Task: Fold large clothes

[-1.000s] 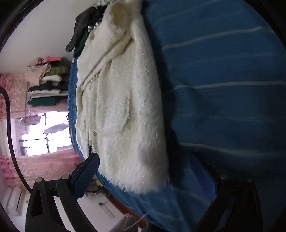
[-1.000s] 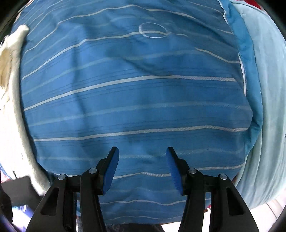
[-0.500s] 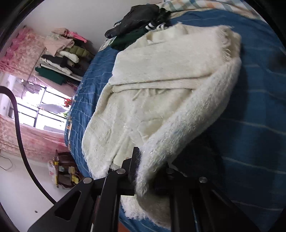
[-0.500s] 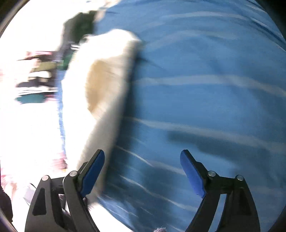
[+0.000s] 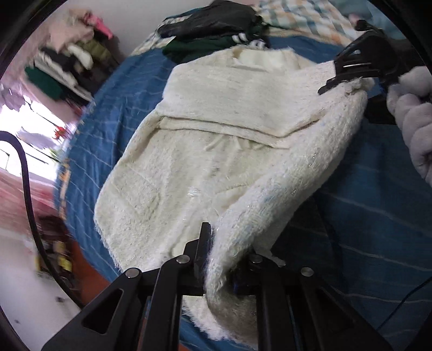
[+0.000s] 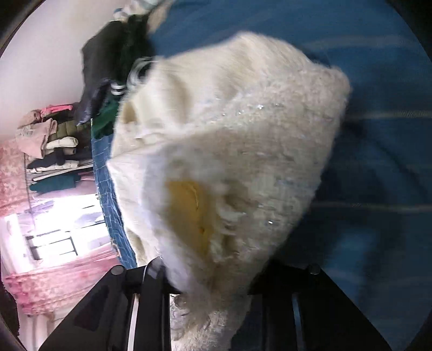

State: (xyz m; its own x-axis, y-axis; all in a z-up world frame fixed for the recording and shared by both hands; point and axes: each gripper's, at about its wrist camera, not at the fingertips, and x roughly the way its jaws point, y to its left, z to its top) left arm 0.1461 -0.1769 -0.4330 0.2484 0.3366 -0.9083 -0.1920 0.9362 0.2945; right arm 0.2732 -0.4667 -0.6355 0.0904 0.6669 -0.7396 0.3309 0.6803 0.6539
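A cream fuzzy coat [image 5: 216,151] lies on a bed with a blue striped cover [image 5: 378,216], one long edge lifted off the cover. The left tongs [image 5: 221,259] are pressed together on that edge at its near end. The right tongs [image 6: 208,272] have just been closing and now pinch the far end of the same edge; in the left wrist view they [image 5: 348,73] show clamped on the cream fabric, a gloved hand [image 5: 410,108] behind them. Dark clothes [image 5: 213,24] lie heaped past the coat's collar. Folded clothes [image 5: 64,62] are stacked on a shelf by the wall.
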